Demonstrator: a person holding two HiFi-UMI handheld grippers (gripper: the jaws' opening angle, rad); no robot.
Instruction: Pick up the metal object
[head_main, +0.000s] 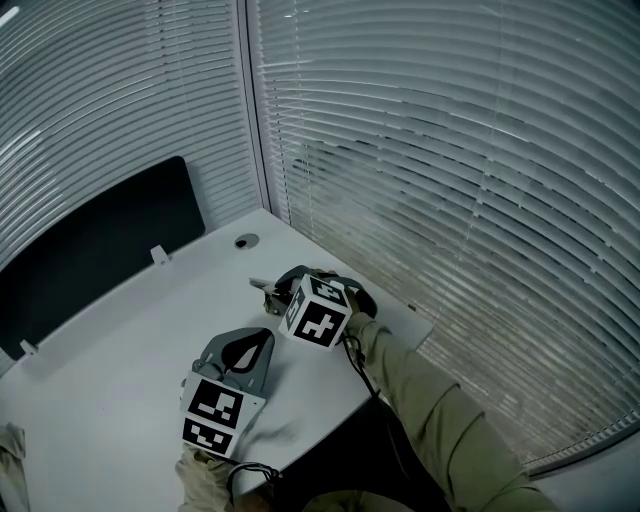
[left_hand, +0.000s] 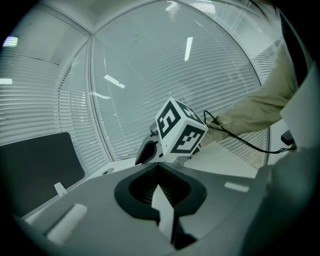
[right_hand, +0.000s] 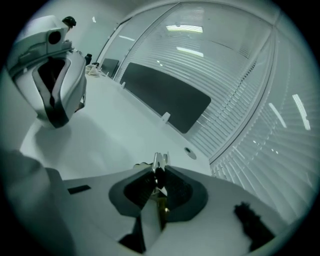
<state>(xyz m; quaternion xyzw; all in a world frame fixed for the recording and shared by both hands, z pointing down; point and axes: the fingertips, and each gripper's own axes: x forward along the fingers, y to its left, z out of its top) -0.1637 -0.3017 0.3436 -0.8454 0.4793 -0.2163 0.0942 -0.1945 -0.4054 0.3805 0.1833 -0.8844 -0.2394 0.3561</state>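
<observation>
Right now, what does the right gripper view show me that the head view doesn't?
Only the right gripper view: a close look along the right gripper, with its jaws closed on the metal object.
Only the head view: the person's sleeve and the marker cubes on both grippers.
Both: the white desk, the dark panel, the blinds and the left gripper, whose jaws are together and empty.
</observation>
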